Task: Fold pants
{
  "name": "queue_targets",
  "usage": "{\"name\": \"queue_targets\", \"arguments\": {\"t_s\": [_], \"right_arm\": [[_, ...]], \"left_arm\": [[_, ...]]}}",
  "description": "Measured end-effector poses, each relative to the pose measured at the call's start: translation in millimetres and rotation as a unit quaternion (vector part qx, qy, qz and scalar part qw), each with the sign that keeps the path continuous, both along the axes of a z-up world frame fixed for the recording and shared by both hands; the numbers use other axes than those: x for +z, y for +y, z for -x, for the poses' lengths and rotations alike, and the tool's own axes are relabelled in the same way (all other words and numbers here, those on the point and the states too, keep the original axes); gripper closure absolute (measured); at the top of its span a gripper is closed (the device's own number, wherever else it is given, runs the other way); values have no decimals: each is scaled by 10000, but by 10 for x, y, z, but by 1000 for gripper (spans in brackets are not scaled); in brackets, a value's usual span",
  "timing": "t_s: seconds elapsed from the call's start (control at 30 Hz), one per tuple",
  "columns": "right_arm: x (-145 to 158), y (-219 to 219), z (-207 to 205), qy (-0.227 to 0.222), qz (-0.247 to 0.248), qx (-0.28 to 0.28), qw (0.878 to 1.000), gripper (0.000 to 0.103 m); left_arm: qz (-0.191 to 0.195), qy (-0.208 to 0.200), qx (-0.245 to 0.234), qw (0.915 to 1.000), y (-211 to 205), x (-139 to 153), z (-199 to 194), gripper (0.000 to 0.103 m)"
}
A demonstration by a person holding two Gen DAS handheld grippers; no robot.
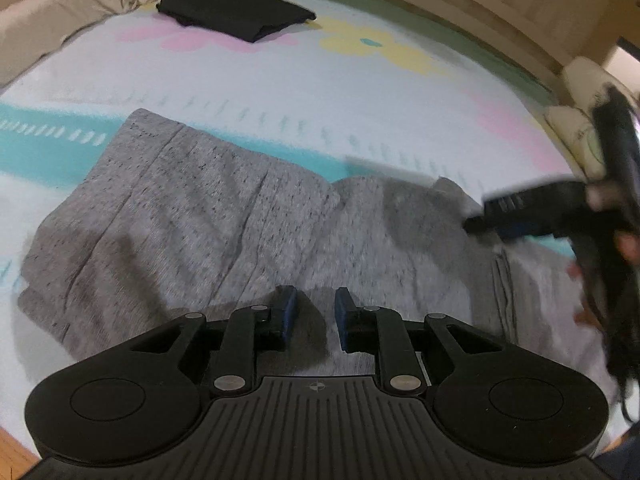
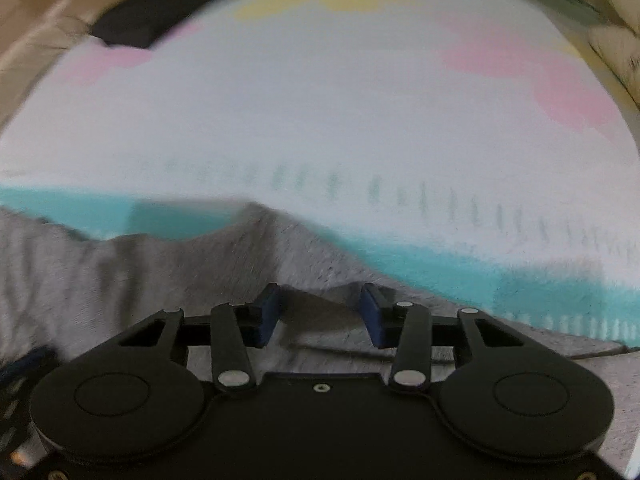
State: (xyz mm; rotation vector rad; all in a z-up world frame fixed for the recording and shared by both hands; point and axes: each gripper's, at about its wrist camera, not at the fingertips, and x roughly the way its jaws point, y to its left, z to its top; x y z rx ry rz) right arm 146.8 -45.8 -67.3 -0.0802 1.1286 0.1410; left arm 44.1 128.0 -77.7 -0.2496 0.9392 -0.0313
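Observation:
Grey marled pants [image 1: 200, 208] lie crumpled across the near part of a white patterned bed sheet [image 1: 320, 92]. My left gripper [image 1: 315, 312] hovers low over the middle of the pants, its blue pads a narrow gap apart with nothing pinched between them. At the right of the left wrist view, my right gripper [image 1: 476, 220], blurred, reaches down onto the pants' right edge, held by a hand [image 1: 628, 244]. In the right wrist view, the right gripper [image 2: 320, 312] stands open astride a raised fold of the pants [image 2: 100, 272], and its pads do not visibly press the cloth.
A folded black garment [image 1: 236, 10] rests at the far left of the sheet, also visible from the right wrist as the same black garment [image 2: 160, 8]. Beige bedding [image 1: 60, 8] lines the far left edge. A pale wooden frame [image 1: 500, 0] runs behind. Wood floor [image 1: 12, 452] shows near left.

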Motion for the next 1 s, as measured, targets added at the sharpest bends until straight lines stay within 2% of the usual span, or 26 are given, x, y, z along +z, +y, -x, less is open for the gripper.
{"name": "queue_targets", "arguments": {"t_s": [0.13, 0.23, 0.4, 0.57, 0.7, 0.77, 0.87, 0.93, 1.0], "right_arm": [[-44, -27, -115, -125, -49, -272, 9995, 47], [0, -29, -93, -243, -69, -252, 9994, 48], [320, -208, 181, -584, -245, -210, 9978, 44], [379, -353, 503, -114, -228, 2, 9997, 42], [268, -407, 715, 402, -7, 193, 9990, 42], [197, -397, 763, 610, 8, 223, 9979, 42], [109, -358, 885, 708, 9, 191, 9973, 31], [91, -323, 939, 645, 80, 249, 9976, 25], [82, -286, 972, 576, 192, 343, 9976, 25]], "left_arm": [[8, -321, -89, 9994, 12, 27, 224, 82], [263, -486, -2, 9985, 111, 115, 399, 78], [667, -842, 616, 9923, 417, 220, 713, 74], [1058, -835, 1314, 9821, 754, 229, 701, 70], [1213, -926, 1756, 9726, 985, 245, 755, 53], [1308, -943, 1927, 9679, 1100, 234, 794, 53], [1496, -835, 1997, 9648, 1176, 184, 858, 49], [1544, -710, 1967, 9656, 1162, 136, 852, 29], [1431, -573, 1856, 9705, 1111, 105, 844, 27]]}}
